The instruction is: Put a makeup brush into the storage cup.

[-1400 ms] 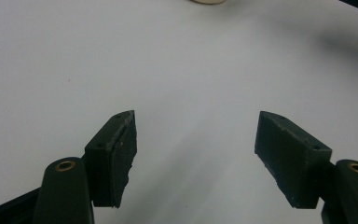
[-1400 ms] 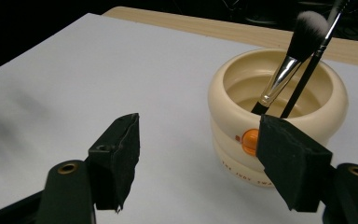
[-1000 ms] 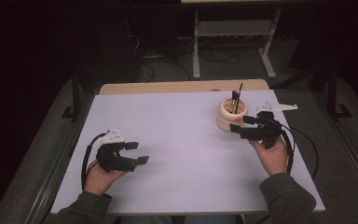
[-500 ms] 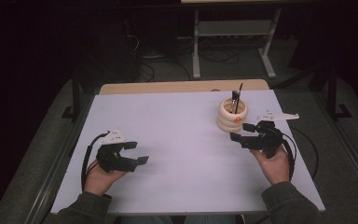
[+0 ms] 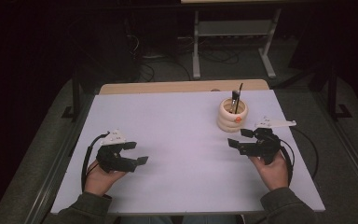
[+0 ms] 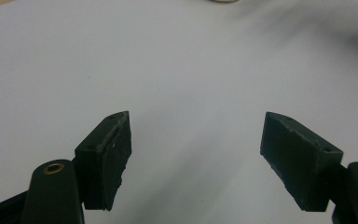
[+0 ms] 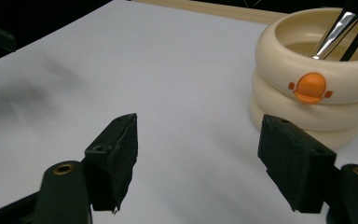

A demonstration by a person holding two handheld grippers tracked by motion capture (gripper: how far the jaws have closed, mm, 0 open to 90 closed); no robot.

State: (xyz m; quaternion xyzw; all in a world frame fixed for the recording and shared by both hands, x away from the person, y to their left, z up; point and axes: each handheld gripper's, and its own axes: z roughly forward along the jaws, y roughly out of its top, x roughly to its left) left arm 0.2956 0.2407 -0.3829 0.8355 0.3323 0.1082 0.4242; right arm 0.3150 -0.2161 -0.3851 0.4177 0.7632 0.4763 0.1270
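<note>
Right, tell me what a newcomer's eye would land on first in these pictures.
First, the cream ringed cup with an orange button, standing at the far right of the white table with two dark-handled brushes upright in it. Then the two black tools: the right tool open just in front of the cup, the left tool open over bare table at near left.

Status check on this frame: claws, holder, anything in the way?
Both claws, left and right, open, empty. Cream holder upright, brushes inside, beside right claw. Nothing in the way.

Cream ribbed holder (image 5: pixel 232 115) with orange button, upright on bench's far right, containing two leaning brushes (image 5: pixel 236 99).
</note>
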